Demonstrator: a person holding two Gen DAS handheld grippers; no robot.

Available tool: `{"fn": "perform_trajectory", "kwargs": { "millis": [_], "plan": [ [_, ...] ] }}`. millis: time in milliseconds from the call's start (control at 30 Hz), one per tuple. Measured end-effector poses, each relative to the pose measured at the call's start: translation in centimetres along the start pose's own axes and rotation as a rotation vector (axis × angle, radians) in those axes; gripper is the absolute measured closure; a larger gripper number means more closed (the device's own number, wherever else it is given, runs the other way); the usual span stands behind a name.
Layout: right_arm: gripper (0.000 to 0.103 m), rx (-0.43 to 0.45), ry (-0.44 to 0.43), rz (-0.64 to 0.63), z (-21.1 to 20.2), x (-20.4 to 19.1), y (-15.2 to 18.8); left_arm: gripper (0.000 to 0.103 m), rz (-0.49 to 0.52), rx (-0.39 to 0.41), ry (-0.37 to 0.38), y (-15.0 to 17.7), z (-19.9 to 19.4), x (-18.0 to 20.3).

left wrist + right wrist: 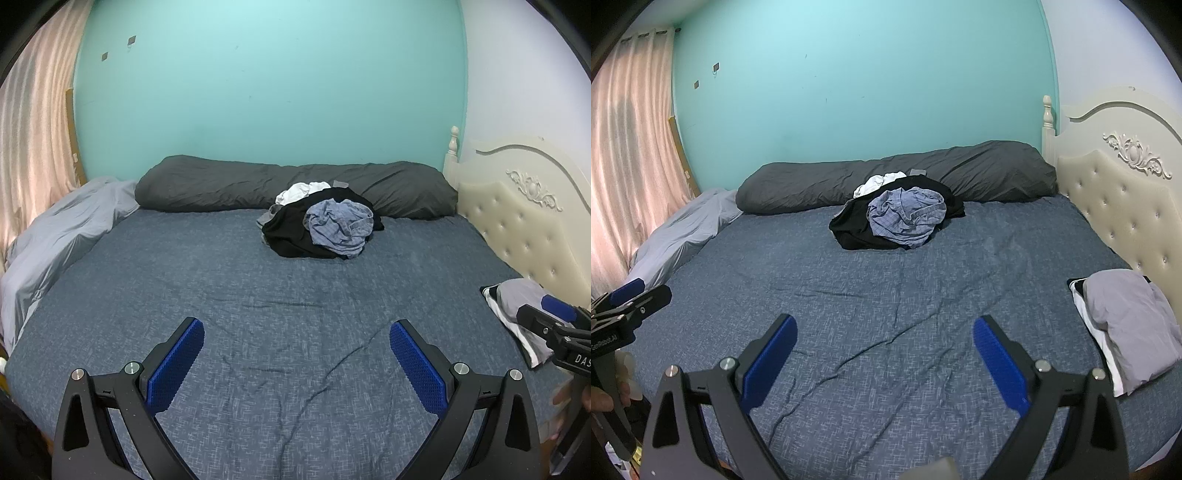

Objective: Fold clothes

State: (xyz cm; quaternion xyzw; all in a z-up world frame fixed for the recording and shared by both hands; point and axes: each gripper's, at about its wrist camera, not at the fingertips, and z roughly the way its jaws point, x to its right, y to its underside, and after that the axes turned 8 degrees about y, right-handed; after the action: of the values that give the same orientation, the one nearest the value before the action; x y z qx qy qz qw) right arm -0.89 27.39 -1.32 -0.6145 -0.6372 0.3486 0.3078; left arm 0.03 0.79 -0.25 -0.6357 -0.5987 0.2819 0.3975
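A heap of unfolded clothes (321, 221) (901, 218) lies at the far side of the bed, against a dark grey bolster. On top is a crumpled blue checked garment (341, 225) (905, 219), over black cloth, with white fabric (301, 192) behind. A folded grey and white garment (1126, 325) (517, 314) rests at the right, near the headboard. My left gripper (297, 360) hovers open over bare sheet, well short of the heap. My right gripper (884, 356) is likewise open and empty above the sheet.
The bed carries a blue patterned sheet (258, 280) (849, 295). A dark grey bolster (229, 188) (979, 170) lines the teal wall. A light grey duvet (62, 236) is bunched at the left by pink curtains (631, 147). A cream tufted headboard (1123, 206) bounds the right.
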Motion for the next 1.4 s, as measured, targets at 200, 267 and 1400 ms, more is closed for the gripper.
{"fn": "perform_trajectory", "kwargs": {
  "millis": [200,267,1400],
  "plan": [
    [0.006,0.002,0.000,0.002,-0.05,0.15,0.00,0.000,0.002,-0.002,0.004,0.07,-0.04,-0.08],
    [0.006,0.002,0.000,0.001,-0.06,0.12,0.03,0.000,0.002,-0.003,0.005,0.01,-0.03,-0.07],
    [0.006,0.006,0.001,0.008,-0.13,0.48,-0.11,0.000,0.004,-0.011,0.011,-0.47,0.33,0.06]
  ]
}}
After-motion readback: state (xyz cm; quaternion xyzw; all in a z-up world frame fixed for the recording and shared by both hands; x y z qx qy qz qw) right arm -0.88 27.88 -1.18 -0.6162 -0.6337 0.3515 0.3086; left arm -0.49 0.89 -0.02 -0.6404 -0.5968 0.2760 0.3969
